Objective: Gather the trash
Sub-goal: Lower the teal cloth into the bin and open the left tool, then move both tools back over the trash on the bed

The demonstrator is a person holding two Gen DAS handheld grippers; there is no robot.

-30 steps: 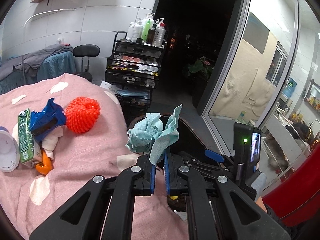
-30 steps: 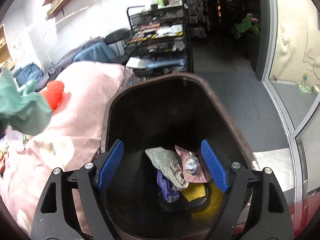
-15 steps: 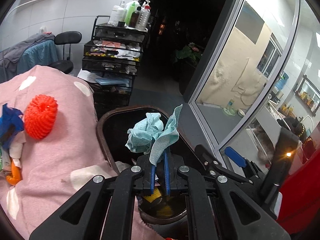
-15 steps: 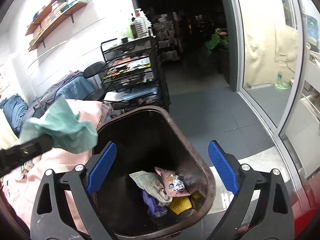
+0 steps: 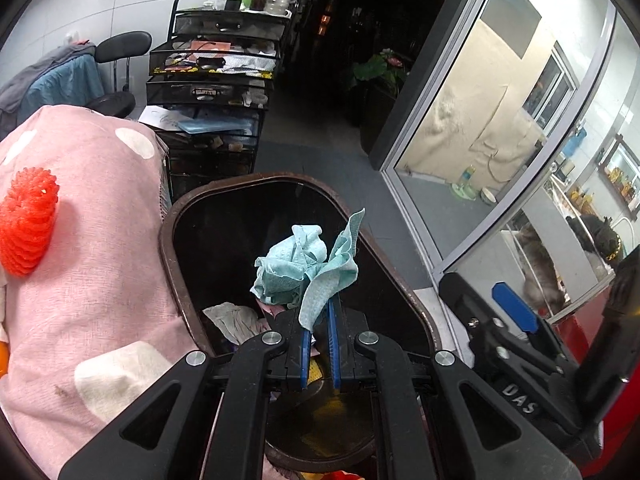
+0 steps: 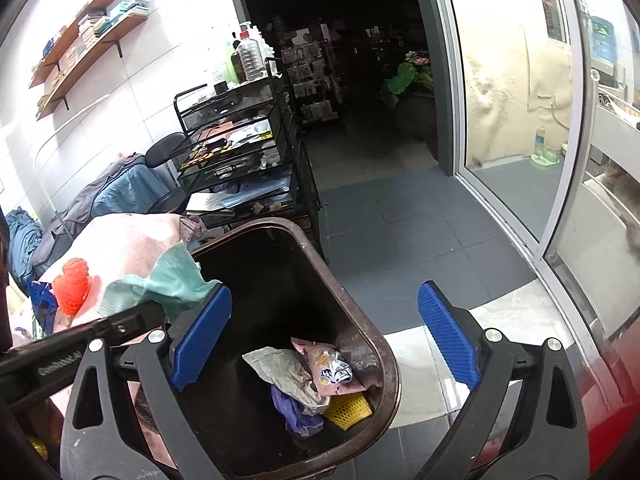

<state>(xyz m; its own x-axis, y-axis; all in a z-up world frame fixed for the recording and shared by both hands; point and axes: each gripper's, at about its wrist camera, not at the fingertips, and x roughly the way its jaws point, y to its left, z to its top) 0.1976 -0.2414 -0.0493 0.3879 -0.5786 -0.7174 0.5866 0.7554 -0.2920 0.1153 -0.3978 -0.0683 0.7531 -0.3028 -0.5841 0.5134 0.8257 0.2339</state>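
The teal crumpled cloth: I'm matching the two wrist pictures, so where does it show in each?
Left wrist: teal cloth at centre, pinched in the left hand-held gripper.
Right wrist: left of centre, beside the bin.
Shared landmark: brown bin.

Bin directly below left claw, wipe pinched over it; wrappers inside bin; tabletop left; right claw right.
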